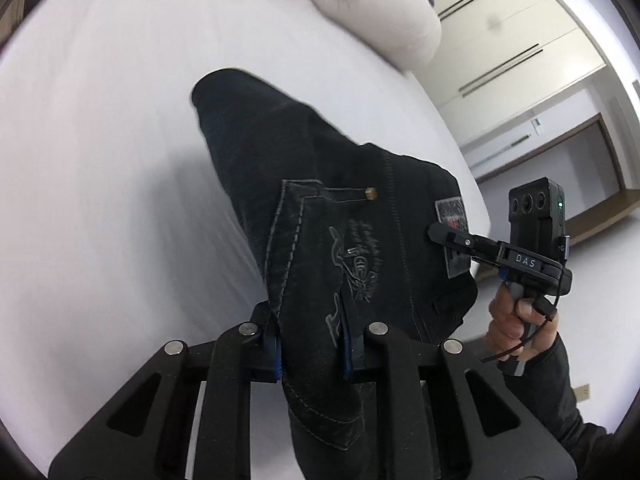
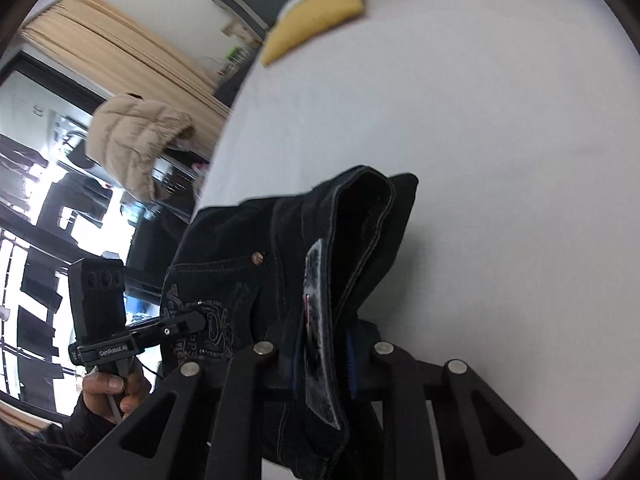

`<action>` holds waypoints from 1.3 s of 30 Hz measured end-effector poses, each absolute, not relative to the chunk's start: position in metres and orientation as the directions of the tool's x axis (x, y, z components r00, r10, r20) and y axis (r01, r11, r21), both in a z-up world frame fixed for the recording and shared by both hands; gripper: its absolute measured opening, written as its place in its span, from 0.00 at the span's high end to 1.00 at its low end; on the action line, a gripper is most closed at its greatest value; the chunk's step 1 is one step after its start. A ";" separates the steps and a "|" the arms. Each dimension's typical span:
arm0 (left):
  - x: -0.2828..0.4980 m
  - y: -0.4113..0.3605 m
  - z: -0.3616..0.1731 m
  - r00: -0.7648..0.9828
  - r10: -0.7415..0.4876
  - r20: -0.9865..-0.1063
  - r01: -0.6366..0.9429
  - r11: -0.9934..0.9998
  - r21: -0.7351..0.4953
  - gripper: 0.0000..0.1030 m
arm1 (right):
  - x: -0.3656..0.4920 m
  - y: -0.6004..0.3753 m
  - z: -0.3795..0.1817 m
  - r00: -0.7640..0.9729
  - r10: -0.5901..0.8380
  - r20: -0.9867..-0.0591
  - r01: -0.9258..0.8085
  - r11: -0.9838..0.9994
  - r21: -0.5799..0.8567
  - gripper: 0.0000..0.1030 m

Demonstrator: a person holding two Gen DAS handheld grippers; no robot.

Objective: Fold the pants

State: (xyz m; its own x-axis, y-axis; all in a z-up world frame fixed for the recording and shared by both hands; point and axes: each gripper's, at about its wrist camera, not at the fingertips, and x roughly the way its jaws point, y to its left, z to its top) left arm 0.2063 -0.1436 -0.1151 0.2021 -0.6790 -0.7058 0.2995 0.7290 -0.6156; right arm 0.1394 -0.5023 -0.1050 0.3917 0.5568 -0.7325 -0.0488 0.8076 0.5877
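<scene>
Black denim pants are lifted by the waist end above a white bed, and the legs trail away onto the sheet. In the left wrist view my left gripper is shut on the embroidered pocket corner of the waistband. A hand at the right holds my right gripper, which pinches the waist by the grey patch. The right wrist view shows the right gripper shut on the waistband fold of the pants with the patch between its blue pads. The left gripper clamps the other corner there.
A white rolled duvet or pillow lies at the far end of the bed, and a yellow cushion near its far corner. Off the bed are a beige puffer jacket and white wardrobe doors.
</scene>
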 end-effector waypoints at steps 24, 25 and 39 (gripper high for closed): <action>0.366 -0.051 -0.209 0.327 -0.531 -0.782 0.158 0.846 -0.509 0.59 | 0.302 -0.452 -0.211 0.389 0.609 -0.691 0.120 0.711 0.693 0.51; 0.360 -0.049 -0.197 0.370 -0.504 -0.780 0.166 0.862 -0.479 0.58 | 0.294 -0.453 -0.201 0.412 0.573 -0.708 0.117 0.738 0.665 0.49; 0.120 -0.070 0.050 0.979 -0.051 -0.195 0.067 0.995 0.076 0.00 | 0.115 -0.412 0.026 0.932 0.114 -0.345 -0.012 0.959 0.283 0.00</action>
State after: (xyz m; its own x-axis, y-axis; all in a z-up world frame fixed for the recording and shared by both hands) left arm 0.1204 -0.0700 0.0505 0.9795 -0.0508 -0.1950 0.0667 0.9949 0.0758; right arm 0.1147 -0.4122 0.0255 0.9316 0.1136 -0.3452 -0.0122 0.9591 0.2827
